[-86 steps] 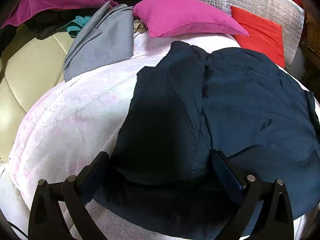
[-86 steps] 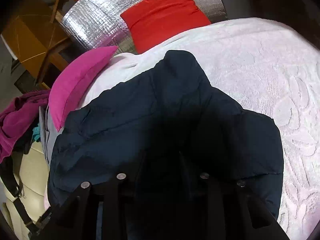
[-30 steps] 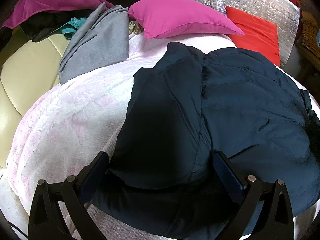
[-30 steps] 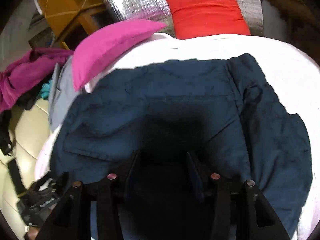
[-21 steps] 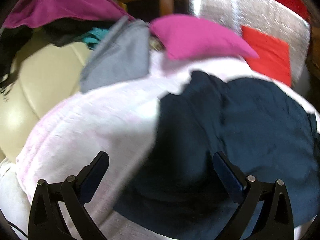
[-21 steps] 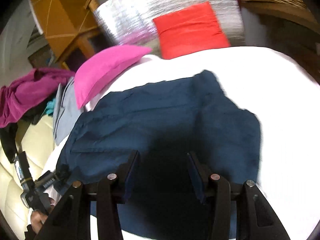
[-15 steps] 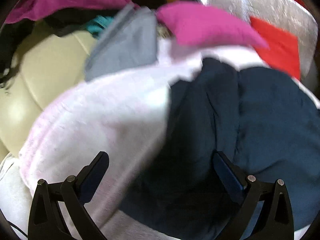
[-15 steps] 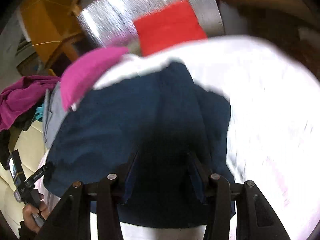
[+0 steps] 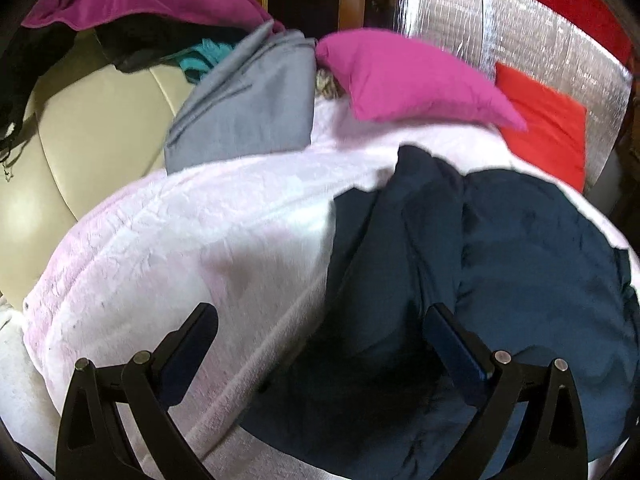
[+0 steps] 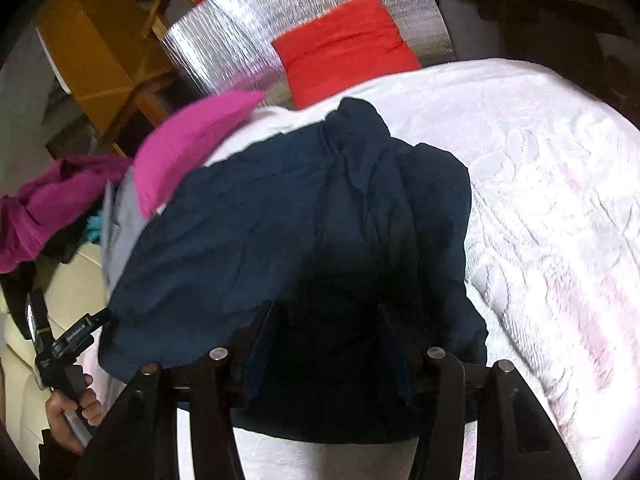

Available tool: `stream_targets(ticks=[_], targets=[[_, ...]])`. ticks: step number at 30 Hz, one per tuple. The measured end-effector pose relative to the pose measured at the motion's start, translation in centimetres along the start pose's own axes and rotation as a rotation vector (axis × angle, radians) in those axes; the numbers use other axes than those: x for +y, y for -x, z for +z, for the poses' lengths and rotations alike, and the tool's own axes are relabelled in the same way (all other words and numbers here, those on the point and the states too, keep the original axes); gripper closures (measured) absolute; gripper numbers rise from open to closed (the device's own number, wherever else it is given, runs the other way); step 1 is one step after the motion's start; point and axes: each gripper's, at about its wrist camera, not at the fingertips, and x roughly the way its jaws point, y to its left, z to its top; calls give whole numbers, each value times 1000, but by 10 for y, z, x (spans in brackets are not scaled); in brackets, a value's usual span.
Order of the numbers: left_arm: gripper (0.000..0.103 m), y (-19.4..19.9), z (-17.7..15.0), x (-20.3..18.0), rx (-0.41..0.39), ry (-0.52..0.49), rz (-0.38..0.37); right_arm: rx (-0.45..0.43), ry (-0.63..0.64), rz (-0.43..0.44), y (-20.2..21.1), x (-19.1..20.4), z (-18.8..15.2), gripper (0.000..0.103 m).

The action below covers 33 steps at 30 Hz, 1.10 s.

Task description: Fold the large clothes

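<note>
Jaws: both pairs apart, holding nothing.
Coat: dark blue, lying on the blanket.
Pillow: pink, far side.

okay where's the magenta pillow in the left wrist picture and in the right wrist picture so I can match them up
Left wrist: the magenta pillow sits top centre, beyond the navy jacket, with the grey garment to its left.
Right wrist: the magenta pillow sits upper left, at the jacket's far left edge.
Shared landmark: the red cushion against the silver foil panel.
</note>
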Motion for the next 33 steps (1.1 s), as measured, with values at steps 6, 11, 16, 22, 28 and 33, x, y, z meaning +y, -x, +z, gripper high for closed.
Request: stream_targets(ticks=[6, 11, 16, 22, 28, 33], targets=[[0, 3, 21, -4, -13, 27, -45, -36, -2, 63, -7, -9, -4, 47], [0, -35, 66, -34, 75, -13, -2, -59, 73, 48, -8, -3, -11, 47], [0, -67, 99, -70, 116, -45, 6, -93, 53, 83, -6, -10, -18, 46], [0, -127, 103, -109, 258, -167, 122, -100, 19, 135, -5, -19, -18, 46], [0, -130, 101, -105, 286, -133, 118, -104, 9, 160, -7, -23, -16, 47], [0, -85, 120, -127, 189, -110, 9, -114, -2, 176, -6, -25, -18, 47]])
